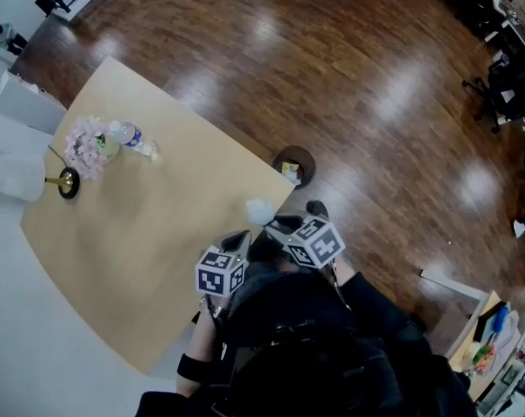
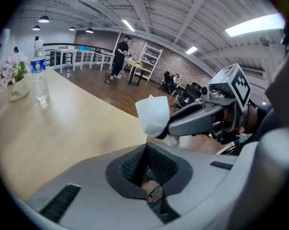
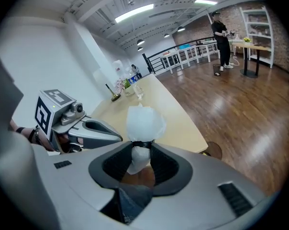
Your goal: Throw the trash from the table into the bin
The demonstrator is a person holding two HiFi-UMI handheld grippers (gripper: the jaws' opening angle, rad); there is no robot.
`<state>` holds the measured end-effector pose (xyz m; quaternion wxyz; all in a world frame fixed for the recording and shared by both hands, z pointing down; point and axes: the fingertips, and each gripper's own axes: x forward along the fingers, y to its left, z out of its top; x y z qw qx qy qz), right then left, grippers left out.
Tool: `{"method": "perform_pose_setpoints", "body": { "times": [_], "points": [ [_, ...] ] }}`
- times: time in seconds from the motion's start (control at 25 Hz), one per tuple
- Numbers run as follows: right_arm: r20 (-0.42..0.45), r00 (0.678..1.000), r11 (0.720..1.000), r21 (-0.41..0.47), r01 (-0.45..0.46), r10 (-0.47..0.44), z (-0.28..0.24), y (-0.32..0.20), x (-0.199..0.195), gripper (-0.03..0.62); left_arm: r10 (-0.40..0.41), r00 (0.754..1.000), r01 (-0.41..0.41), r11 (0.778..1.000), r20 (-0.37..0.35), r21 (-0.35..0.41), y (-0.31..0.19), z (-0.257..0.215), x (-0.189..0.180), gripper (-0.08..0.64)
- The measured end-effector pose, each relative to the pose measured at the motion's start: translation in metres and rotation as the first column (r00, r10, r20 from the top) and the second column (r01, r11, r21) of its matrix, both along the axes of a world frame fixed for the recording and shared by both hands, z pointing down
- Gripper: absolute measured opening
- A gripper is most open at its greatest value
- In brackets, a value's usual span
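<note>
A crumpled white tissue [image 1: 260,210] hangs over the table's near corner, and my right gripper [image 1: 276,223] is shut on it. In the right gripper view the tissue [image 3: 143,121] bulges out above the pads of the right gripper [image 3: 140,146], which pinch its lower part. My left gripper [image 1: 242,238] is just left of it, above the table edge. Its pads [image 2: 135,164] meet at the tip of the left gripper [image 2: 146,147] with nothing between them. A small round bin [image 1: 308,157] stands on the wooden floor just beyond the table corner and holds some trash.
On the tan table [image 1: 158,233], at its far end, are a water bottle [image 1: 134,138], a pot of pink flowers [image 1: 87,146] and a gold-based stand [image 1: 68,183]. A white chair [image 1: 19,176] is beside the table. A person [image 3: 222,32] stands far across the room.
</note>
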<state>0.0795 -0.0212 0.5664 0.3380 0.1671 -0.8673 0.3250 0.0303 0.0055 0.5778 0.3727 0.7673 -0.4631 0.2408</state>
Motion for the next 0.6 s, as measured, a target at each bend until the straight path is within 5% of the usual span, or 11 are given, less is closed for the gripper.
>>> {"method": "perform_pose_setpoints", "body": {
  "times": [0.32,0.6],
  "points": [
    [0.012,0.995,0.995,-0.007,0.098,-0.098,0.011,-0.057,0.068,0.132,-0.065,0.998,0.066,0.997,0.022,-0.031,-0.056,0.006,0.07,0.003],
    [-0.003,0.999,0.998,-0.042,0.048,-0.049,0.039,-0.118,0.144,0.132,-0.044,0.999,0.046,0.995,0.022,-0.086,-0.107,0.022,0.135,0.003]
  ]
}}
